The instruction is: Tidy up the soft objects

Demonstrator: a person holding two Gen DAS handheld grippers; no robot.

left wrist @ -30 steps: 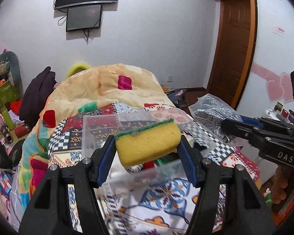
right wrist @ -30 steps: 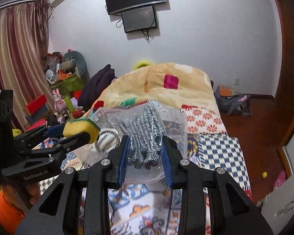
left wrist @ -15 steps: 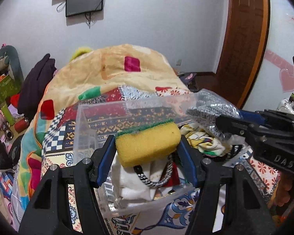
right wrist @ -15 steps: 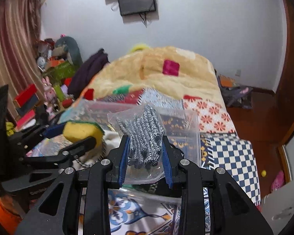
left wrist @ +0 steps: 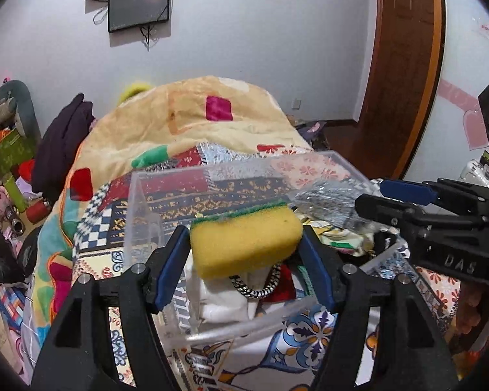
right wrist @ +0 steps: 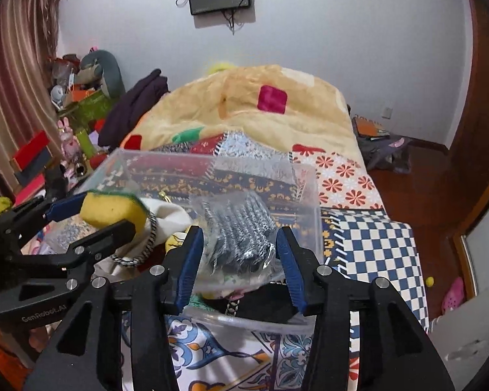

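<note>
My left gripper point(left wrist: 246, 247) is shut on a yellow sponge with a green top point(left wrist: 246, 242) and holds it over the clear plastic bin point(left wrist: 140, 202); it also shows in the right wrist view point(right wrist: 111, 210). My right gripper point(right wrist: 239, 251) has opened wide. The bagged grey striped gloves point(right wrist: 239, 241) sit loose between its fingers, blurred, over the clothes in the bin point(right wrist: 309, 228). In the left wrist view the bag point(left wrist: 326, 202) is at the right gripper's tips.
The bin rests on a patchwork bedspread point(right wrist: 368, 238) and holds white cloth point(left wrist: 225, 303), a braided cord point(left wrist: 254, 290) and other fabrics. A beige blanket point(left wrist: 195, 120) is piled behind. Cluttered shelves point(right wrist: 78, 104) stand at the left, a wooden door point(left wrist: 404, 65) at the right.
Both grippers have moved down over the bin. The right gripper has opened and let go of the bagged gloves, which are dropping into the bin. The left still grips the sponge.
</note>
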